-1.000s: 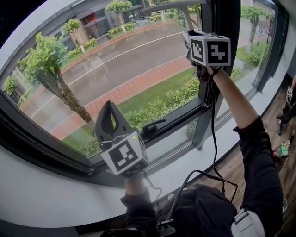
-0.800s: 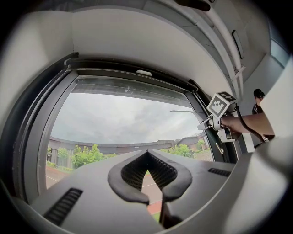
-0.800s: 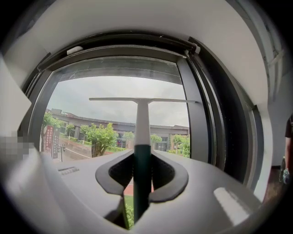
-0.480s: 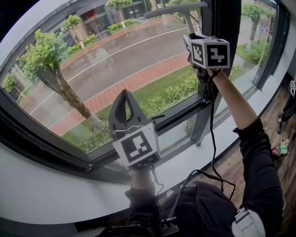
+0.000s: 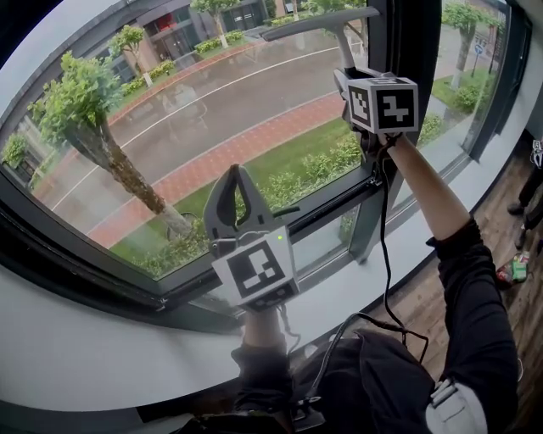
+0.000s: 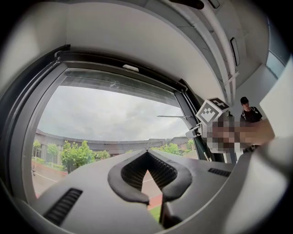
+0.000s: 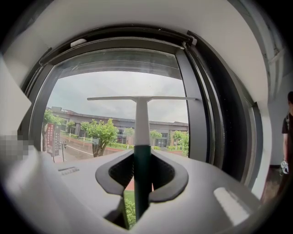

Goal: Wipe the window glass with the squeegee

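My right gripper [image 5: 349, 78] is raised high at the right of the window glass [image 5: 195, 110] and is shut on the squeegee's dark green grip [image 7: 142, 171]. The squeegee's pale shaft [image 7: 142, 123] rises to a long thin blade [image 7: 142, 98], which lies level near the pane's top [image 5: 316, 23]. Whether the blade touches the glass I cannot tell. My left gripper [image 5: 239, 174] points up in front of the lower pane. Its jaws are shut with nothing between them [image 6: 147, 153].
A dark mullion [image 5: 400, 34] stands right of the squeegee, with another pane beyond it. A black window handle [image 5: 282, 212] sits on the lower frame beside the left gripper. The white sill [image 5: 93, 356] runs below. A person [image 6: 249, 109] stands on the wooden floor at the right.
My left gripper has moved to the right and a little up along the lower pane. The right gripper with the squeegee has barely shifted.
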`<state>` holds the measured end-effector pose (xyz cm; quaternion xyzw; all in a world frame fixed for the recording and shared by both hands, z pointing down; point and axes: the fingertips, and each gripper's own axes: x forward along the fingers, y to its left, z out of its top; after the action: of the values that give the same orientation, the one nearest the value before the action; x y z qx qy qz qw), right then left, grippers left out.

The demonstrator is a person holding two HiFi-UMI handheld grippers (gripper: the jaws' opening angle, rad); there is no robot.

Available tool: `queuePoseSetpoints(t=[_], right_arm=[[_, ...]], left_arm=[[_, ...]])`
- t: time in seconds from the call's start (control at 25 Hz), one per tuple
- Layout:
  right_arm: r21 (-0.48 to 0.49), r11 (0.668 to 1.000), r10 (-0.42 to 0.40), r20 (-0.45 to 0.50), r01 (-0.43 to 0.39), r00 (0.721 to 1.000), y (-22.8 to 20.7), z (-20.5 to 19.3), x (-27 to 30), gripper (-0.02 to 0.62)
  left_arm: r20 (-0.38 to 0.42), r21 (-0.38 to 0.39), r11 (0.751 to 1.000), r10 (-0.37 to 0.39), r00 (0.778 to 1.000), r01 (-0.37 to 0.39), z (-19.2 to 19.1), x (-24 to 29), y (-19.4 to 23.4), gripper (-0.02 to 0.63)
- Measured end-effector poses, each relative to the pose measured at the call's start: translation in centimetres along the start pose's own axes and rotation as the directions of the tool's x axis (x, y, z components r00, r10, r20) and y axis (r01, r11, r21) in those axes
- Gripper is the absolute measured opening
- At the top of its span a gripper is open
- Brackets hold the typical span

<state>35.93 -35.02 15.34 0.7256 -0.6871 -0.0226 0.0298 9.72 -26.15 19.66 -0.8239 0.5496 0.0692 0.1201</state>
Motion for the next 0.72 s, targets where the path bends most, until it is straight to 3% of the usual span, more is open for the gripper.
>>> queuePoseSetpoints(t=[0.72], right_arm=[[0.011, 1.000, -0.001, -0.056, 0.002, 0.998, 0.2, -5.4, 0.3, 0.072]], left_arm=[[-0.053, -0.019, 0.998, -0.068, 0.996, 0.067, -3.2, 1.2, -3.3, 0.000]])
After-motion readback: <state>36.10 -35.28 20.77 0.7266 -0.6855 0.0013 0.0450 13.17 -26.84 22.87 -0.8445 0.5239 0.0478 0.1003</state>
